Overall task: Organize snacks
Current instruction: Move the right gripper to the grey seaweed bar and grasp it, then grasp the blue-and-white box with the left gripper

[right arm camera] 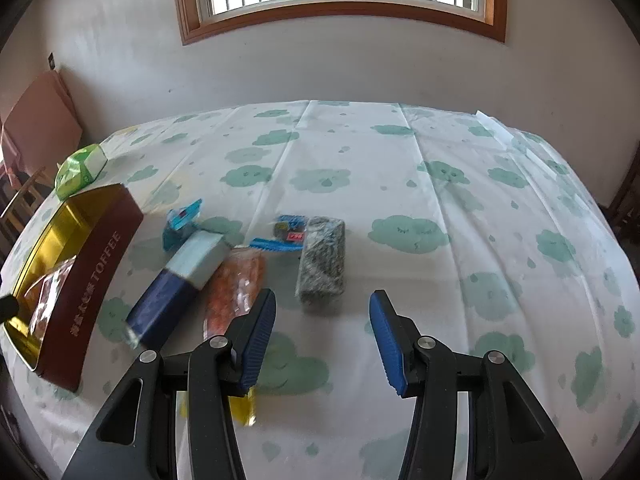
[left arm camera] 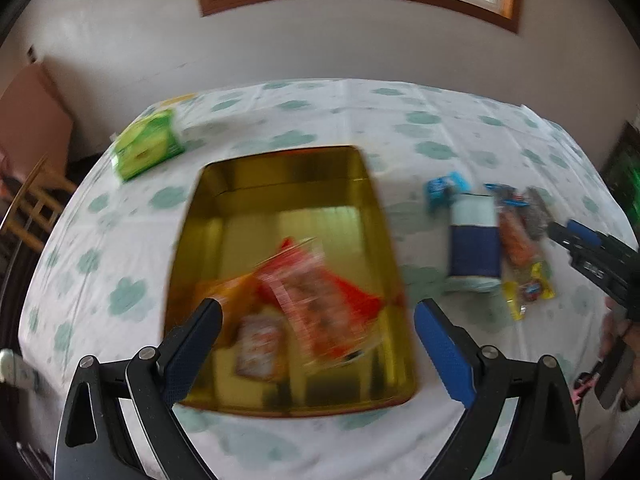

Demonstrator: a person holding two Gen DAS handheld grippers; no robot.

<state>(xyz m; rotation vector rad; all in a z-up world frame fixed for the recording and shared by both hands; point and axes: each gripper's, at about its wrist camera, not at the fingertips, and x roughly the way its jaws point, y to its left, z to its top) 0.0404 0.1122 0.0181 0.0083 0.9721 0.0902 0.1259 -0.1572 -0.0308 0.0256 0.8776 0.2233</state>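
Two grippers, our left gripper (left arm camera: 316, 316) spread wide over the tin (left arm camera: 256, 184), red snack bag (left arm camera: 320, 300) inside it, our right gripper (right arm camera: 322, 312) spread too, right of the tin beside the speckled packet (right arm camera: 322, 264)

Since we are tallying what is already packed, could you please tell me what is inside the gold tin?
The tin holds a red packet lying over an orange one and a smaller pale packet. Blur hides their labels, and anything beneath the red packet is covered.
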